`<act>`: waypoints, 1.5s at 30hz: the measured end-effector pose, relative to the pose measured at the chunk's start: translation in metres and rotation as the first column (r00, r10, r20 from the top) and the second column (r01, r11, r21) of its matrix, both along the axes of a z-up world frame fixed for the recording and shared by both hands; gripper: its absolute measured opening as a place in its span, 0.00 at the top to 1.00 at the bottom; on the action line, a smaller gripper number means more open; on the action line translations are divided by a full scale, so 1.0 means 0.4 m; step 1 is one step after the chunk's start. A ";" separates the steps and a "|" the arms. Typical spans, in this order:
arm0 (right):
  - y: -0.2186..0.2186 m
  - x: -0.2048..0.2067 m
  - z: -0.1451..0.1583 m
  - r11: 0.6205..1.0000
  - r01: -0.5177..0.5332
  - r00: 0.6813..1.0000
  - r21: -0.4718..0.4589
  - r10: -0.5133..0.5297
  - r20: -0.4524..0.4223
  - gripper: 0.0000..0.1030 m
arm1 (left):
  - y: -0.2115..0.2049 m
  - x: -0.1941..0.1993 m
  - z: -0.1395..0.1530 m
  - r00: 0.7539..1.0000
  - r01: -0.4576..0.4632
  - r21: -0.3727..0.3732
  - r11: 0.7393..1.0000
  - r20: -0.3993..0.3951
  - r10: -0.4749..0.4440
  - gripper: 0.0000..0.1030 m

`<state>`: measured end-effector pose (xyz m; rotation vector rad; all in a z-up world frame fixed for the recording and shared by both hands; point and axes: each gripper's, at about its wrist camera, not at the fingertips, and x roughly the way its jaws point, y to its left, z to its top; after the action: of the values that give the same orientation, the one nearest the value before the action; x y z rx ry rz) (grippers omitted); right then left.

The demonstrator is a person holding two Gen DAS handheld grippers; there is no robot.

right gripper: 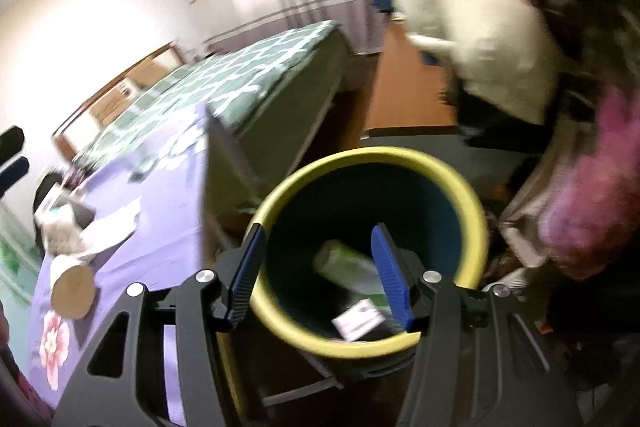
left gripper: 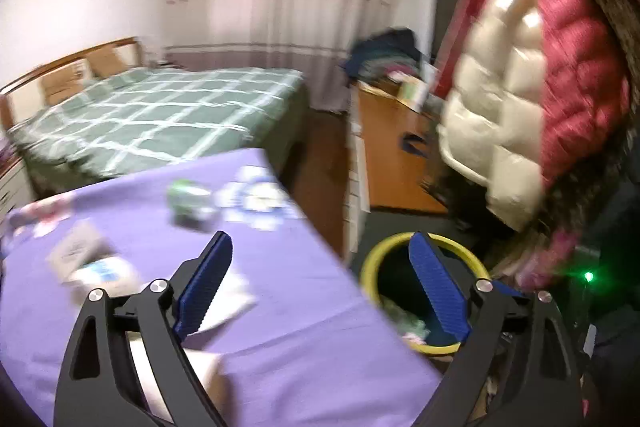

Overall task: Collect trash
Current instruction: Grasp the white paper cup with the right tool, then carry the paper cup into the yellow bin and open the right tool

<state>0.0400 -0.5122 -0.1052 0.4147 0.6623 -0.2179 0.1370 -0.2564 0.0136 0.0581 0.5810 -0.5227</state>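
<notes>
Right claw [right gripper: 316, 279] is hovering released over the yellow-rimmed bin [right gripper: 476, 211], nothing between its pads. A green bottle [right gripper: 344, 263] and a white packet [right gripper: 358, 319] are lying inside the bin. Left claw [left gripper: 320, 291] is spread wide, empty, straddling the purple tabletop [left gripper: 304, 339] edge beside the bin.

A home bedroom: ahead of the left gripper [left gripper: 320, 283] a bed [left gripper: 160, 119] with a green checked cover stands before full-length curtains [left gripper: 280, 7]; quilted jackets [left gripper: 540, 87] hang to its right above a wooden desk [left gripper: 392, 155].
</notes>
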 end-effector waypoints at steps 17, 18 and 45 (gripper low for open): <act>0.525 0.153 0.081 0.884 -0.460 0.887 -0.077 0.461 -0.004 0.44 | 0.687 0.086 -0.160 0.814 -0.580 0.041 0.813 0.066 0.577 0.10; 0.547 0.151 0.087 0.878 -0.471 0.881 -0.087 0.473 -0.005 0.43 | 0.703 0.099 -0.172 0.802 -0.597 0.052 0.800 0.069 0.594 0.10; 0.728 0.154 0.039 0.792 -0.605 0.797 -0.088 0.600 -0.071 0.95 | 0.805 0.147 -0.253 0.742 -0.670 0.037 0.741 0.026 0.670 0.06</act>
<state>0.1016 -0.2208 -0.0895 0.0773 0.7877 0.3531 0.1956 0.0656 -0.0874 -0.1087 0.5588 0.2043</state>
